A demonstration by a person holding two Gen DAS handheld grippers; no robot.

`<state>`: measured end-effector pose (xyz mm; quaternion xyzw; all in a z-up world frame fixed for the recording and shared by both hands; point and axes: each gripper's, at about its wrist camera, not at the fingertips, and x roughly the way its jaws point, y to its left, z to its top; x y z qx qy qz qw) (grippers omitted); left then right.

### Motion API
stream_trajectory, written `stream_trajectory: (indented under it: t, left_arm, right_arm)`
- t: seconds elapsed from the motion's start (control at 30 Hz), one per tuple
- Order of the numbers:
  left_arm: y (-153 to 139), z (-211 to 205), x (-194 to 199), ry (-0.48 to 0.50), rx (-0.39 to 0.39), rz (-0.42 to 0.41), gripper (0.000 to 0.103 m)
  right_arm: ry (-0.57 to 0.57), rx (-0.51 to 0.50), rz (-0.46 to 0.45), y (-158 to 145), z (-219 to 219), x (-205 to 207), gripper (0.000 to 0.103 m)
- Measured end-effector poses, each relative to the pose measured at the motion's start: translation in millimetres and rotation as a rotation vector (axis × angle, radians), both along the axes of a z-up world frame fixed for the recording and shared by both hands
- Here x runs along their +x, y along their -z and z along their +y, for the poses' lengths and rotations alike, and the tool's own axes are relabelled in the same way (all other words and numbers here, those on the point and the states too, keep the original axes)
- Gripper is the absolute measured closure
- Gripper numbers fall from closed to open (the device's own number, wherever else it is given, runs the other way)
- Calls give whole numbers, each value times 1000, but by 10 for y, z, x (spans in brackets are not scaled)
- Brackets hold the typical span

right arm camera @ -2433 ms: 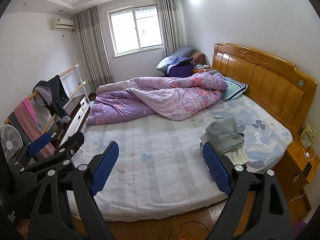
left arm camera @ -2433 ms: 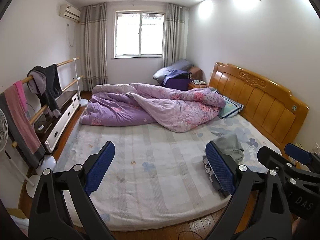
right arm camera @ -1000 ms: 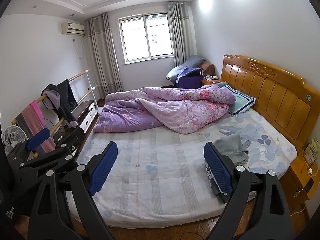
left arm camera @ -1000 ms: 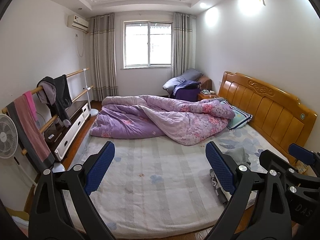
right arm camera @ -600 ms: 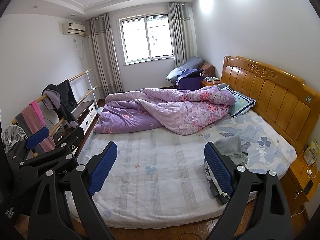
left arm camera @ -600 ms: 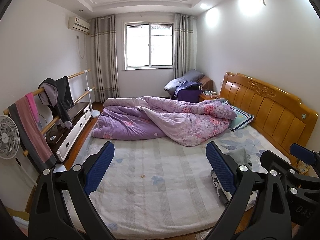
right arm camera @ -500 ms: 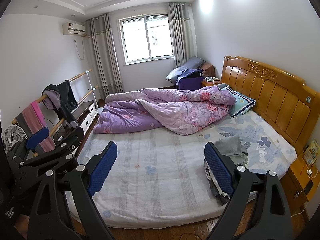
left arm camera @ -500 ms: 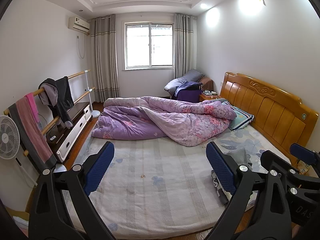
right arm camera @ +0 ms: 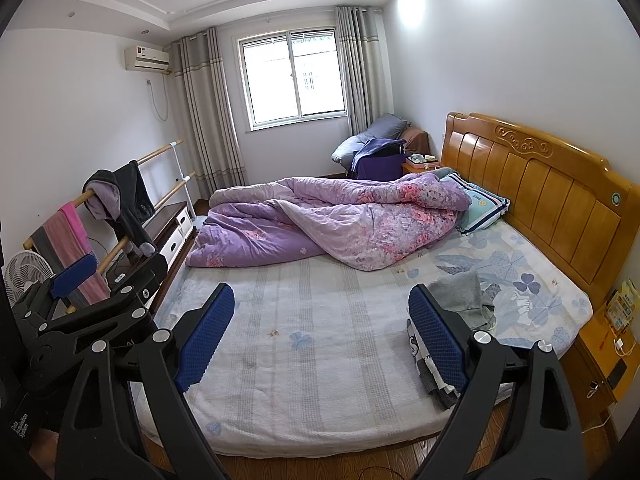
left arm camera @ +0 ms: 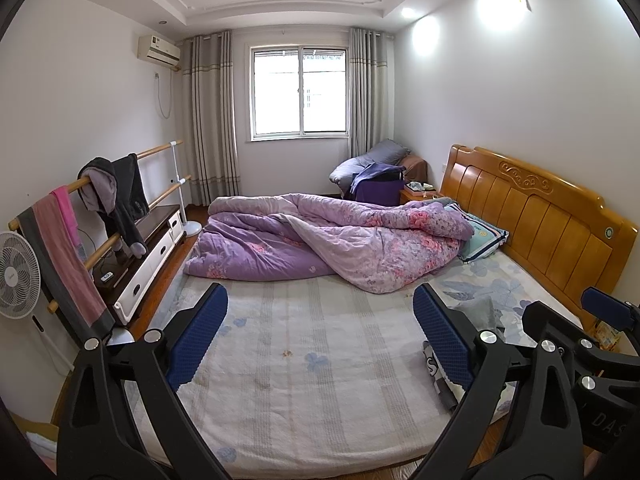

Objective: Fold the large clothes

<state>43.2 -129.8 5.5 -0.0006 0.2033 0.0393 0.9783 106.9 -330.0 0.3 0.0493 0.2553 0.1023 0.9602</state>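
A pile of folded clothes, grey on top (right arm camera: 466, 294), lies on the bed's near right side, partly hidden behind my right finger; it also shows in the left wrist view (left arm camera: 482, 312). My left gripper (left arm camera: 320, 336) is open and empty, held in the air before the foot side of the bed (left arm camera: 320, 380). My right gripper (right arm camera: 322, 332) is open and empty beside it, also off the bed (right arm camera: 312, 380). Dark and pink garments (left arm camera: 116, 196) hang on a wooden rack at the left.
A rumpled purple quilt (right arm camera: 332, 224) covers the far half of the bed. A wooden headboard (right arm camera: 560, 192) stands at the right, with a nightstand (right arm camera: 608, 352) near it. A fan (left arm camera: 16, 276) and a low cabinet (left arm camera: 148, 256) stand along the left wall.
Both grippers have risen and drawn back a little from the bed, so more of the room shows. Both stay open and empty.
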Motion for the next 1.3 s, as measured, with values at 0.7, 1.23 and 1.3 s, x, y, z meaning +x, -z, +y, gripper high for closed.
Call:
stream_trajectory:
  t: [0.7,1.23,1.3]
  left_arm:
    - [4,27,8,-1,-1,1,8]
    - [-5,123,53,4,12,-13,8]
    - [3,150,76,5,12,-11,8]
  right_arm:
    - [5,-7,-1,-1,5,-5,17]
    - [8,-7,8,29,-36,55,17]
    - [7,-6,10,32,-44,55,17]
